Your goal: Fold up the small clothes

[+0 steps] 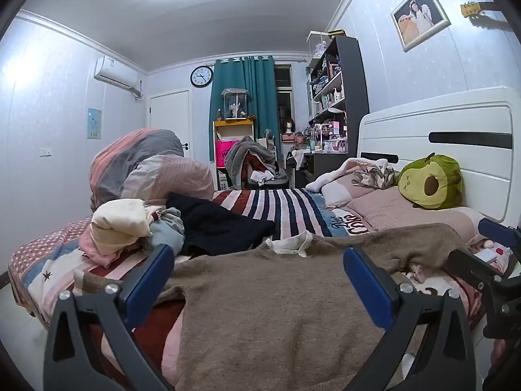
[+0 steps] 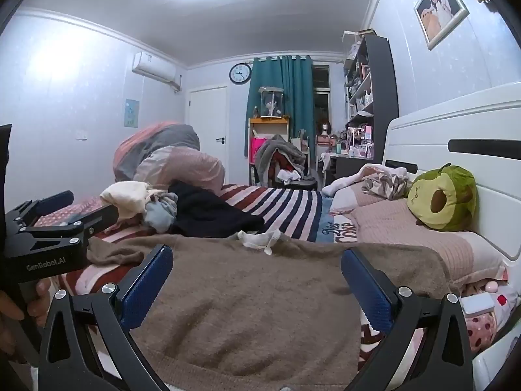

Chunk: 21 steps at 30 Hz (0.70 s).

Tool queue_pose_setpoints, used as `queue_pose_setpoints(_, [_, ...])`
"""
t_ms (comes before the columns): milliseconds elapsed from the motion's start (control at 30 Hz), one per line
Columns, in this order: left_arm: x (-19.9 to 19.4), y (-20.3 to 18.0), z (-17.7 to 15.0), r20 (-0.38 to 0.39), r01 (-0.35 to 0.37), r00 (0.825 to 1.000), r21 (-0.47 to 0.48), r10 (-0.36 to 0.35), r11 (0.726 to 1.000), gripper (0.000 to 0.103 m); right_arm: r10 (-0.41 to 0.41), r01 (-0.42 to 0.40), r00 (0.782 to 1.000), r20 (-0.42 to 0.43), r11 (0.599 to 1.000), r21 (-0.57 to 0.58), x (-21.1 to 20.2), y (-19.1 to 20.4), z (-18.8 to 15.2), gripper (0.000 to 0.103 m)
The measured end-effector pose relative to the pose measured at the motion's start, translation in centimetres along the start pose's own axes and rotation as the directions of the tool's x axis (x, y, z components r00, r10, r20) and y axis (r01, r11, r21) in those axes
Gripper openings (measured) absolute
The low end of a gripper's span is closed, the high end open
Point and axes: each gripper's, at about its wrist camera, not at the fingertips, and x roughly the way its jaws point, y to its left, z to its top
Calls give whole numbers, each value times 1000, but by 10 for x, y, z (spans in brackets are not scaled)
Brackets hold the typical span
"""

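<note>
sweater: brown knit sweater (image 1: 276, 309) spread flat on the striped bed (image 1: 286, 208), near edge, under both tools.
left gripper (image 1: 259, 280): jaws wide apart, holding nothing.
right gripper (image 2: 257, 280): jaws apart, empty.
risk: fuzzy, loose knit may bunch or slip in a pinch; a shallow bite could also catch the sheet.
risk 2: white sock (image 1: 289, 244) lying on the far hem could get folded in.
pile: soft crumpled clothes (image 1: 136, 228) left, well apart.
</note>
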Motion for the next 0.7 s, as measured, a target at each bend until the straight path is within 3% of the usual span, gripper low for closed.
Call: queue_pose_setpoints(700, [6, 3, -4, -19, 4, 1000, -14, -4, 1000, 102, 19, -19, 1000, 0, 1000, 19, 4, -3, -2, 102])
